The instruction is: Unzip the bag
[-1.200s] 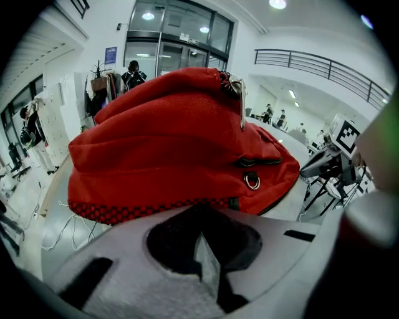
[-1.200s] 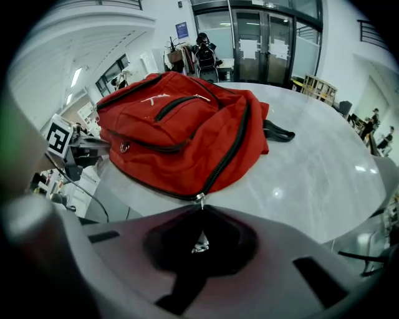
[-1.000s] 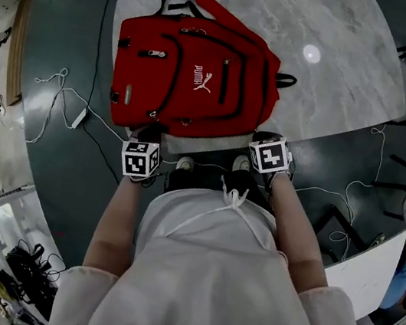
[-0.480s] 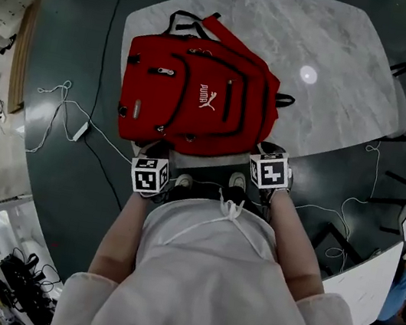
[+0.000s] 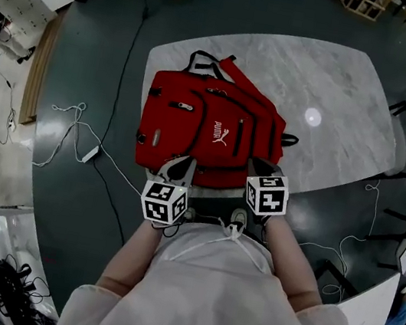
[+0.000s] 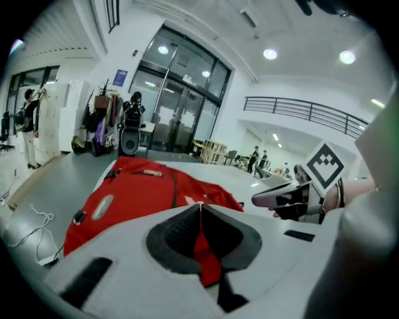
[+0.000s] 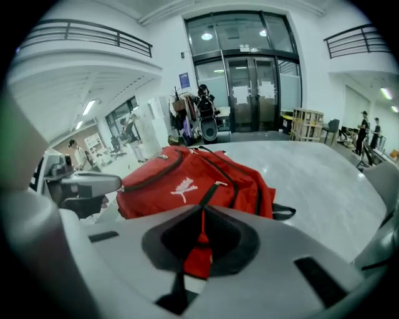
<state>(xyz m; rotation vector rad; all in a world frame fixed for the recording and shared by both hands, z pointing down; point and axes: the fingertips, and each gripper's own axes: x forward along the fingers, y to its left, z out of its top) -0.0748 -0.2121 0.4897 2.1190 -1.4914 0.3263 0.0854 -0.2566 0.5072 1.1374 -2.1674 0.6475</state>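
Dark floor all round, with a white cable lying loose on it left of the table.

Grey marble table, rounded corners. Its right half is bare apart from a light reflection.

Red backpack lies flat on the near-left part of the table, front side up and white logo showing. The carry handle and strap are at the far end, away from the person, and the bottom end reaches the near table edge. The black-trimmed zip lines look closed. One metal pull shows on the left pocket.

The person stands at the near edge in a light top, both forearms reaching forward.

Left gripper is over the bag's near-left corner. In its own view the bag fills the ground ahead. The jaw tips meet in a thin line and nothing is pinched. The red in the gap behind them is bag seen through it. Can't tell whether the tips touch the fabric.

Right gripper is over the near-right corner, well apart from the left one. Its own view shows the bag ahead with the logo facing the camera. Those jaws are also together and hold nothing.

Each gripper shows in the other's view, at the side edge.
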